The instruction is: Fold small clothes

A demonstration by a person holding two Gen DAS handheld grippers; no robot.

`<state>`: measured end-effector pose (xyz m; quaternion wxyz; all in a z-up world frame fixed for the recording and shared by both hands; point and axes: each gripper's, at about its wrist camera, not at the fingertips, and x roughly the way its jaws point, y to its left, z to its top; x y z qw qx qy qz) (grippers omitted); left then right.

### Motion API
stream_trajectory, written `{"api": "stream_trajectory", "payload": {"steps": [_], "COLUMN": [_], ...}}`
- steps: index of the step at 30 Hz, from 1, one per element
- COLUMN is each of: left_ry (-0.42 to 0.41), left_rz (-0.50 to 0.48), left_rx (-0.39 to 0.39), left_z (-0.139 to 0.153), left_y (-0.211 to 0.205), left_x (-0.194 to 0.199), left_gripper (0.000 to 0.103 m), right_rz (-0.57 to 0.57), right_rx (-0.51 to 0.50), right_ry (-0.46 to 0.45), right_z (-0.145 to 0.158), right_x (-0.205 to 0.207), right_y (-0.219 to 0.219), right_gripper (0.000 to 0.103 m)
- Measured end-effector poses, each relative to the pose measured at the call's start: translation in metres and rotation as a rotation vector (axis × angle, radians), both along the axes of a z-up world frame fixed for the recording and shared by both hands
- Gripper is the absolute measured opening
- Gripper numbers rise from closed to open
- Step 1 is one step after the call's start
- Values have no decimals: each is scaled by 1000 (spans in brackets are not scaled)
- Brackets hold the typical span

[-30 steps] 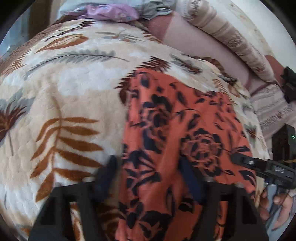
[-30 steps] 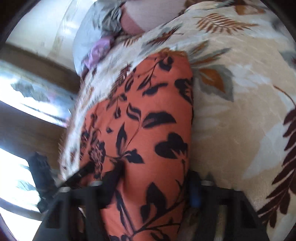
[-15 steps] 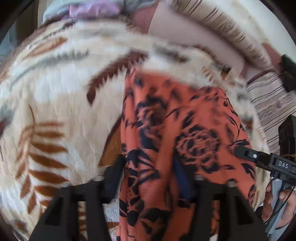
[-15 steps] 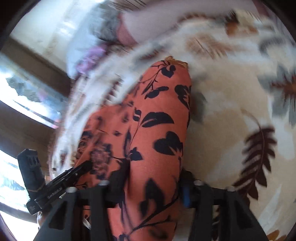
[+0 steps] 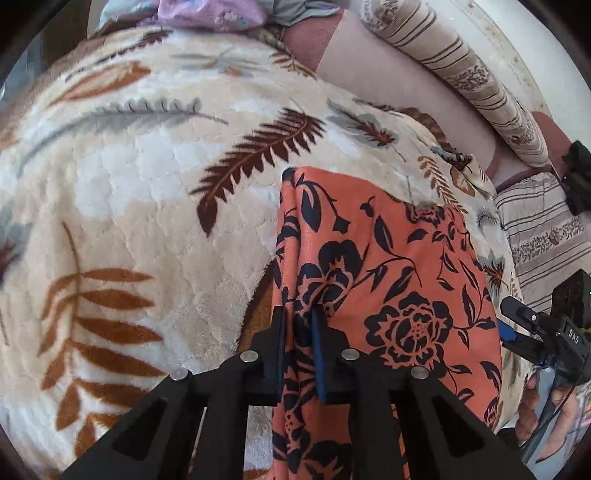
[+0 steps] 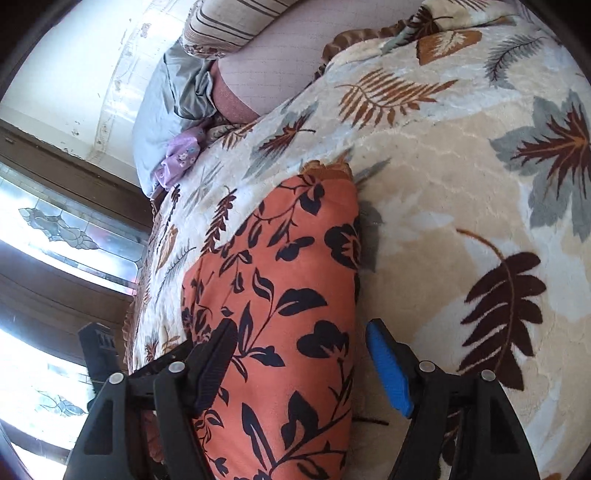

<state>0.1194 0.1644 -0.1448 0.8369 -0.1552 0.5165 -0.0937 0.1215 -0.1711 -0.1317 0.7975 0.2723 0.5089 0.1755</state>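
Observation:
An orange garment with a black flower print (image 5: 388, 280) lies on a cream leaf-patterned blanket (image 5: 147, 206). My left gripper (image 5: 301, 328) is shut on the garment's near left edge, and the cloth is bunched between its fingers. The right gripper shows at the right edge of the left wrist view (image 5: 524, 325), held in a hand. In the right wrist view the same garment (image 6: 280, 295) runs between the fingers of my right gripper (image 6: 301, 350), which is open, with the jaws wide apart on either side of the cloth.
A purple cloth (image 5: 210, 14) and grey cloth (image 6: 170, 96) lie at the blanket's far end. Striped pillows (image 5: 461, 74) and a pink sheet (image 5: 388, 92) lie along the wall. A window (image 6: 55, 240) is beside the bed.
My left gripper has closed from wide open onto the garment's left edge and gathered it. My right gripper stays open over the cloth. Both cameras have shifted.

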Motion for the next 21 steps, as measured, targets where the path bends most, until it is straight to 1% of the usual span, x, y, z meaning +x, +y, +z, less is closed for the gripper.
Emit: {"api": "stream_trajectory", "payload": {"steps": [2,3,4,5,6,7,8,9,10,11,12,14,15,16,17,18,19,20,21], "left_ry": [-18,-33,-44,-51,-68,-90,-104,-99,-66,-24,28,9,-1,-5,-5,-3,-1,-7,-15], "left_rz": [4,3,-3,-11,-20,-18,-14,-19,-32,-33,-25,-16,-5,1,-4,-6,1,16,26], "left_rx": [18,13,4,2,-3,-7,-3,11,27,34,29,9,6,5,1,-2,-9,-9,6], "left_z": [8,13,18,22,27,31,32,31,22,12,0,-3,-2,-2,-5,-8,-9,-6,-2], "left_y": [0,-1,-4,-6,-10,-12,-14,-16,-19,-19,-15,-8,-5,-2,0,1,3,4,4], "left_x": [-7,-8,-7,-3,3,9,15,24,37,45,52,52,50,48,47,47,47,45,42], "left_gripper": [13,14,19,38,61,67,68,68,62,19,14,13,13,13,14,17,18,24,33], "right_rz": [4,1,-5,-12,-15,-15,-14,-12,-10,-10,-16,-41,-49,-37,-3,41,75,72,58], "right_rx": [-9,-12,-8,-2,7,19,24,23,19,20,28,45,69,95,94,30,-15,-34,-36], "right_ry": [-7,-10,-17,-23,-28,-26,-25,-30,-32,-28,-16,40,92,137,140,102,89,105,107], "right_z": [3,4,4,5,6,5,6,7,8,6,2,-15,-29,-39,-42,-36,-32,-32,-31], "right_x": [-2,-2,-3,-4,-3,1,4,7,11,15,20,31,39,45,49,50,50,50,49], "right_y": [-1,-2,-4,-4,-5,-6,-5,-4,-3,-3,-3,-6,-7,-4,3,13,22,25,25], "right_gripper": [75,76,80,82,84,84,84,84,85,86,86,86,86,87,86,71,54,54,54]}}
